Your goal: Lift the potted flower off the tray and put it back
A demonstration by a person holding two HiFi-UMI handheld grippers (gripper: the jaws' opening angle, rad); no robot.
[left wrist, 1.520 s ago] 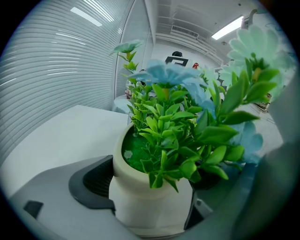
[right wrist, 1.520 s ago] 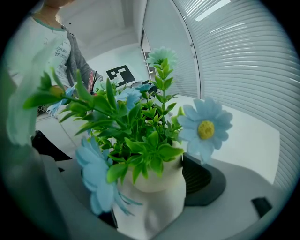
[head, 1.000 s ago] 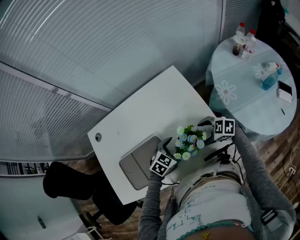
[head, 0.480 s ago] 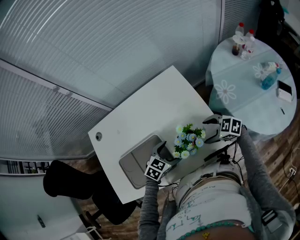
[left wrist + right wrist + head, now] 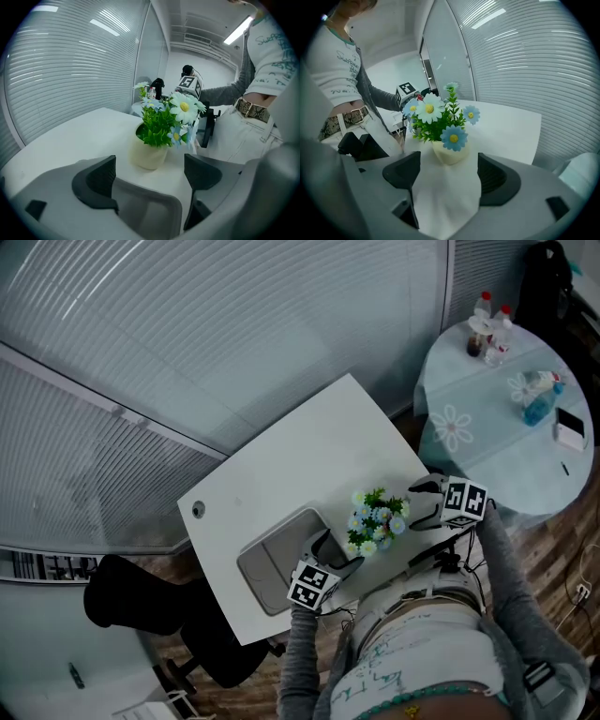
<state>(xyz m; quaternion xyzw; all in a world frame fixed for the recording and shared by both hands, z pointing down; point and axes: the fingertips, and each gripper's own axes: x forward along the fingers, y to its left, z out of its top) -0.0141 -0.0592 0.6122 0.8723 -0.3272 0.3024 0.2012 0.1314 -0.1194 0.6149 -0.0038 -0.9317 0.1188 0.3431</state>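
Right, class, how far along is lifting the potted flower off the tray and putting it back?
Done: the potted flower stands on the white table beside the grey tray, off it. In hand: nothing; left gripper and right gripper are open, flanking the pot without touching. Left: grip it and set it back on the tray.

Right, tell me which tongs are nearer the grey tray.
Left. The left tongs hang open over the tray's corner, facing the potted flower. The right tongs are open on the flower's other side, well clear of the tray.
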